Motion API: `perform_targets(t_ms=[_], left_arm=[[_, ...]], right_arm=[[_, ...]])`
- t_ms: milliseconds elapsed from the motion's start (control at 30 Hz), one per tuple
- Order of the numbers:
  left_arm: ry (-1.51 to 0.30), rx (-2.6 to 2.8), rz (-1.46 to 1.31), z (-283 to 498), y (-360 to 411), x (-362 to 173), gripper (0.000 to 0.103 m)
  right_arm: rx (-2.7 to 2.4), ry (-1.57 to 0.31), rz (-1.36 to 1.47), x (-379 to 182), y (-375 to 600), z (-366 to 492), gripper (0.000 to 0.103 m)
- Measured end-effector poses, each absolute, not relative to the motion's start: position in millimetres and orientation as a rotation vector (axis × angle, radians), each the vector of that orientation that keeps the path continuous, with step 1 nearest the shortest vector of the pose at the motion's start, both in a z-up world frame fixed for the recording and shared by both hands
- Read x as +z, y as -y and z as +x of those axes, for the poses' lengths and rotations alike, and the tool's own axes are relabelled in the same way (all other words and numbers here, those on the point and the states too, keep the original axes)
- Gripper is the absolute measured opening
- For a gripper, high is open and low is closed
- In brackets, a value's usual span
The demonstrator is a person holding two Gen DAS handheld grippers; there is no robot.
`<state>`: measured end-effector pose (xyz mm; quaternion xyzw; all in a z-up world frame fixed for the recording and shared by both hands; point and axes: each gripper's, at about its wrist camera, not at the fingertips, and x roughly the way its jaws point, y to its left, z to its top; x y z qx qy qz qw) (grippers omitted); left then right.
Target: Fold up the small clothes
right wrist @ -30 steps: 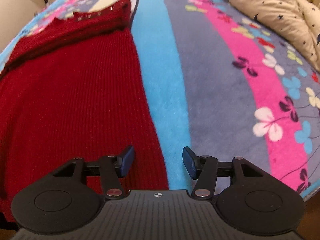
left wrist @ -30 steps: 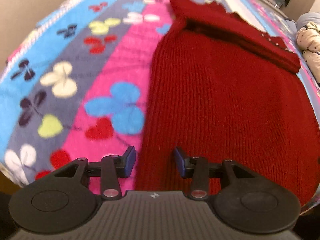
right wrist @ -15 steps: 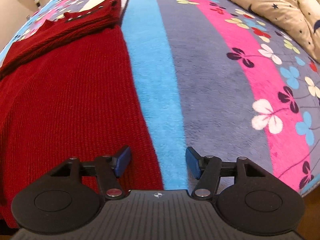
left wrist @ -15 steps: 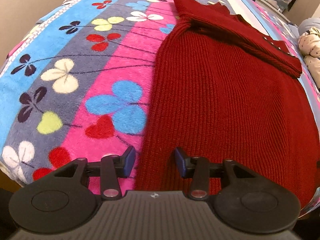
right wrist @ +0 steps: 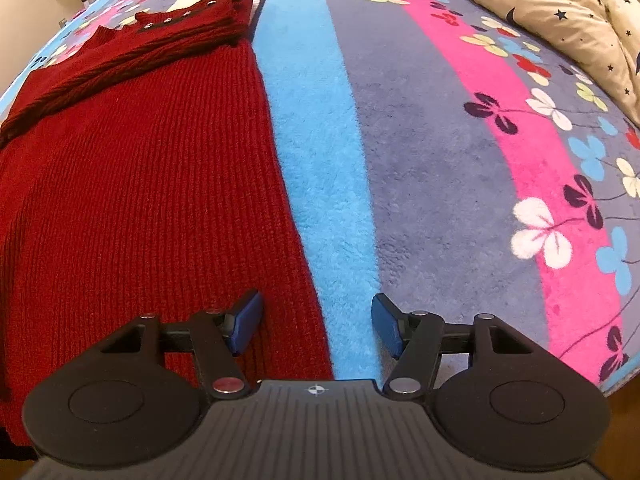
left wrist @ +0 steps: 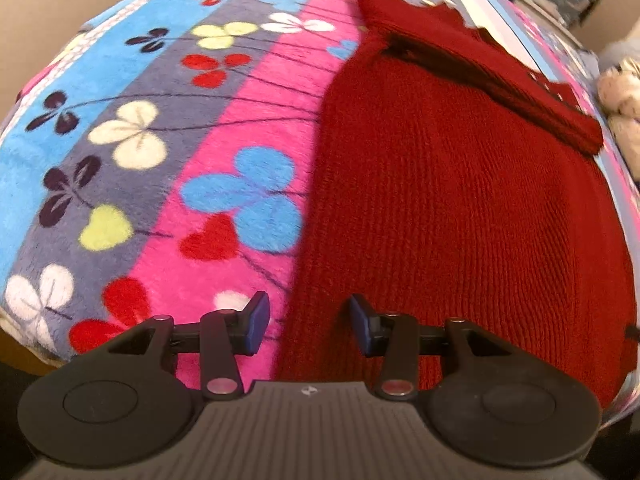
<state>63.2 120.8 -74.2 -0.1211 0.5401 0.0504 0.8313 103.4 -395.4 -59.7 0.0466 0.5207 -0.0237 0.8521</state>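
Two grippers hover over the near hem of a red sweater (left wrist: 460, 208) lying flat on a striped fleece blanket (left wrist: 132, 148), its far end already folded into a band. The left gripper (left wrist: 306, 322) straddles the sweater's left edge, jaws apart with nothing clamped; the right gripper (right wrist: 316, 322) straddles the sweater's right edge, jaws likewise apart and empty. A beige quilt (right wrist: 560, 8) lies well beyond the sweater's right side. The step in hand looks like seizing both hem corners. To do it well, each gripper should probably drop so one finger slides under the knit, catch every layer at matching spots, then close firmly before lifting evenly toward the band.
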Motion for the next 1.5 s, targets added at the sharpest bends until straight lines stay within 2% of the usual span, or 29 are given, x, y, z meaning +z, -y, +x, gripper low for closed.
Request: perform_targets(t_ms=[100, 167, 267, 433, 700, 767, 900, 967, 1200, 1333, 1500], left_arm=[[-1.152, 0.090, -0.246, 62.3, -117.7, -76.0, 0.047], [-1.155, 0.083, -0.236, 61.7, -116.2, -76.3, 0.045], [-1.161, 0.065, -0.207, 59.7, -111.1, -75.4, 0.040], [-1.179, 0.055, -0.242, 51.5, -113.7, -74.0, 0.040], [-1.187, 0.059, -0.251, 48.1, -113.1, -75.1, 0.040], [-1.183, 0.059, -0.248, 48.3, -112.4, -75.3, 0.037], [-1.159, 0.044, -0.230, 48.0, -109.3, -71.9, 0.014], [-1.144, 0.034, -0.210, 47.5, -105.8, -69.5, 0.013], [-1.148, 0.033, -0.223, 48.7, -105.5, -70.3, 0.014], [-1.156, 0.034, -0.203, 48.9, -102.5, -71.4, 0.016], [-1.157, 0.035, -0.198, 49.8, -102.3, -72.3, 0.017]], right_arm=[[-0.020, -1.107, 0.107, -61.7, 393.5, 102.9, 0.053], [0.006, -1.107, 0.105, -61.6, 390.3, 102.1, 0.040], [0.039, -1.113, 0.097, -61.9, 386.5, 101.3, 0.033], [0.062, -1.113, 0.083, -60.9, 383.9, 99.5, 0.026], [0.070, -1.112, -0.016, -60.8, 373.9, 97.6, 0.031], [0.070, -1.112, -0.019, -60.3, 374.0, 97.9, 0.031], [0.075, -1.106, -0.009, -58.1, 375.2, 97.9, 0.025], [0.079, -1.098, -0.018, -55.7, 373.8, 96.2, 0.021], [0.084, -1.094, -0.037, -54.4, 373.0, 95.5, 0.020], [0.076, -1.095, -0.045, -56.2, 371.2, 95.4, 0.027], [0.076, -1.094, -0.073, -57.3, 367.9, 95.8, 0.027]])
